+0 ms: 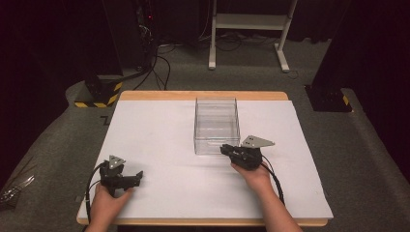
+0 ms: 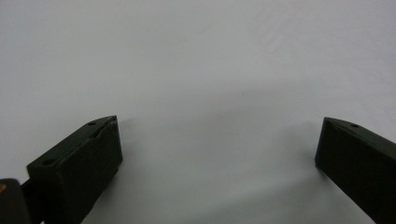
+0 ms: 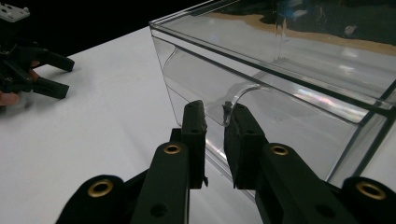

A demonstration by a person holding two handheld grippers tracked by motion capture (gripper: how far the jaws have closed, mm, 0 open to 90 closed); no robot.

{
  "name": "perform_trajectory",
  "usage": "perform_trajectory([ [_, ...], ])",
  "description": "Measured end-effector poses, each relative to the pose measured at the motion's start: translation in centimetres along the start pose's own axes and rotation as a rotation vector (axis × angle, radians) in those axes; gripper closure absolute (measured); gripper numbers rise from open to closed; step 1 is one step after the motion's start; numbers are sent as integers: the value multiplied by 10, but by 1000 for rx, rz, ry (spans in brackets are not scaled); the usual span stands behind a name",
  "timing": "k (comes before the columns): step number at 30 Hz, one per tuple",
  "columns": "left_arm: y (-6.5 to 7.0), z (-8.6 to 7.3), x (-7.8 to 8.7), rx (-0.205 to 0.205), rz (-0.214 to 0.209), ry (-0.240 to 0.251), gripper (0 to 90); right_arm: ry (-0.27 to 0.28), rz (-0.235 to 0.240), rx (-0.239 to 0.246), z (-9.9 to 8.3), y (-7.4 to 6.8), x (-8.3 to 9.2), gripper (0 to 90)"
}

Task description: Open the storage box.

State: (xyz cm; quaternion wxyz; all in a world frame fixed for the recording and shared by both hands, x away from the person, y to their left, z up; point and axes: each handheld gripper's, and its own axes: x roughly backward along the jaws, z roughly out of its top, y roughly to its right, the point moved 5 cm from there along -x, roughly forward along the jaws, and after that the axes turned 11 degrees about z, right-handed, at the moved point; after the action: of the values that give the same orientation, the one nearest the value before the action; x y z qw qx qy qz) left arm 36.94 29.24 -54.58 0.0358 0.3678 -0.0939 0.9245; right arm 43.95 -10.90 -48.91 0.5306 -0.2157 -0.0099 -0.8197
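Right gripper has its jaws nearly together, pinching the curved handle lip on the near wall of the clear plastic box — the box sits straight ahead of them, mid-table. Left gripper is well off to the side, jaws spread wide with just bare white table between them.

The clear plastic box runs off the right gripper view's top and right edges, and whether the right gripper pads actually press its curved handle lip is unclear.
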Motion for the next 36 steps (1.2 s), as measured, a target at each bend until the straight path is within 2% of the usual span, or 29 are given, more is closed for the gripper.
perform_trajectory([
  [36,0,0,0,0,0,-1,7,-5,28,30,-16,-35,19,806],
])
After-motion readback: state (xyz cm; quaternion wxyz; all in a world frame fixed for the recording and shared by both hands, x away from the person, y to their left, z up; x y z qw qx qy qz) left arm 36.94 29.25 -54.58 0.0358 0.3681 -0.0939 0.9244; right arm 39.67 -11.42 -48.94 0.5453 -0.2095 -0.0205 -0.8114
